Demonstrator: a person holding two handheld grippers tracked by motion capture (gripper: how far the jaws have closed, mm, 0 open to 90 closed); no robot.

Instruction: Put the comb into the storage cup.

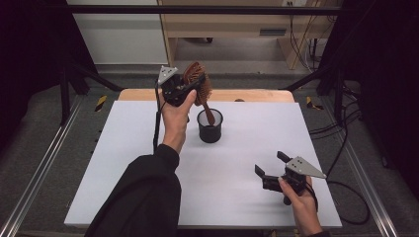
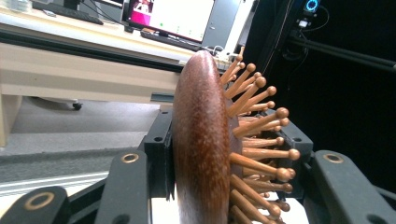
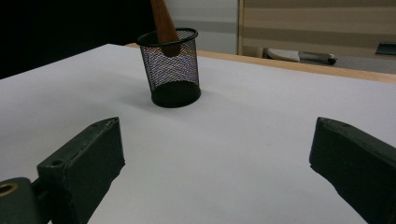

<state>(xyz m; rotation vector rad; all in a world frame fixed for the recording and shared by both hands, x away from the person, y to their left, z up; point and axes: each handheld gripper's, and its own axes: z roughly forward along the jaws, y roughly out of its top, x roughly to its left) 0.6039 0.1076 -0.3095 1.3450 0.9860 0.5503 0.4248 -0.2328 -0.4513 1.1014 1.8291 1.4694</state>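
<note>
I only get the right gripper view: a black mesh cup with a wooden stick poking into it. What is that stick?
Observer: It is the handle of a wooden hairbrush; its head with round-tipped wooden pins sits above the mesh cup.
Operator: What keeps it up there?
Observer: The left gripper is shut on the brush head, one jaw on its smooth back, the other among the pins.
Operator: And whose jaws are at the bottom of my picture?
Observer: They belong to the right gripper, held open in a hand near the table's front right corner, apart from the cup.
</note>
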